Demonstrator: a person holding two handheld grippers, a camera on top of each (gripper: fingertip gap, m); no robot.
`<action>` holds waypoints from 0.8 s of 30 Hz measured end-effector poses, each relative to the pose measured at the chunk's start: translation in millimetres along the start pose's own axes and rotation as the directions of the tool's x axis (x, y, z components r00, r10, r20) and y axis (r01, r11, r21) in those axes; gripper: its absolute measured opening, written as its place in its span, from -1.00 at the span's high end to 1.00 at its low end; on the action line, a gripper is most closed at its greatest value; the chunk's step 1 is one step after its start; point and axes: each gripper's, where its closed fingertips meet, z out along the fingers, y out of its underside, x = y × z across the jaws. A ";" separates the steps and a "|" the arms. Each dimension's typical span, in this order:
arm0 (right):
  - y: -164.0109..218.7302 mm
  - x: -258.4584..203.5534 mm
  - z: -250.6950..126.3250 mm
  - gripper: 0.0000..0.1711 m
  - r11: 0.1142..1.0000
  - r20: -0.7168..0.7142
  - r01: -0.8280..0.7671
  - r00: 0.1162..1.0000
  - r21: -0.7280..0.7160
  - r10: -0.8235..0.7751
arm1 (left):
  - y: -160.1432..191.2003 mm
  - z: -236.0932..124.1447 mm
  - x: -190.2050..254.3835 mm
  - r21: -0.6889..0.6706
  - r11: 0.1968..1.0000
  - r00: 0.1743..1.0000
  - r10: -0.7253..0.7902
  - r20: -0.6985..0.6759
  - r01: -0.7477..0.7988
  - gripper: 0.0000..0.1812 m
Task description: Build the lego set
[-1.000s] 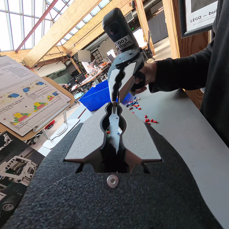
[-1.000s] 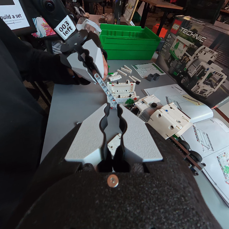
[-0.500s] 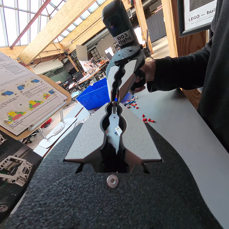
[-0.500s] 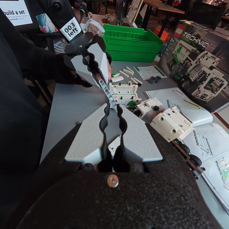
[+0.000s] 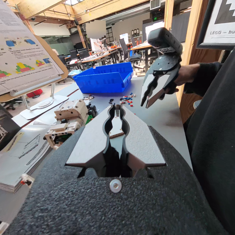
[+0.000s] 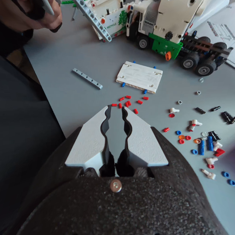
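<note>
My left gripper (image 5: 117,106) is shut on a long grey holed beam (image 5: 117,112) that sticks out past its tips. The same beam (image 6: 94,21) slants in at the top left of the right wrist view, in front of a white panel assembly with a green tree print (image 6: 114,19). My right gripper (image 6: 116,106) is open and empty, low over a cluster of small red pins (image 6: 127,103). In the left wrist view it (image 5: 145,104) hangs to the right of the beam, apart from it. A white and green truck model (image 6: 165,31) stands behind.
On the grey table (image 6: 76,50) lie a second grey beam (image 6: 87,78), a white panel with blue pins (image 6: 139,76) and scattered small parts (image 6: 203,143). A blue bin (image 5: 105,78), an instruction stand (image 5: 25,57) and a booklet (image 5: 22,152) are at the left. My hands' fingertips stand some 15 centimeters from each other.
My right gripper has come away from the beam's end and moved down over the red pins. My left gripper still holds the beam and has tilted lower towards the table.
</note>
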 end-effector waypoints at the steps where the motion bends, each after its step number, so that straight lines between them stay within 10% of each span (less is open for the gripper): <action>1: 3.3 -0.5 3.7 0.81 1.000 -0.011 -0.024 1.000 -0.004 0.024 | 4.1 1.9 1.4 -0.015 1.000 0.999 0.023 0.034 -0.023 0.94; 24: 14.3 -8.1 46.9 0.86 0.991 -0.209 -0.123 0.972 -0.046 0.111 | 15.0 3.1 15.7 0.050 0.998 0.991 0.025 0.128 -0.031 0.94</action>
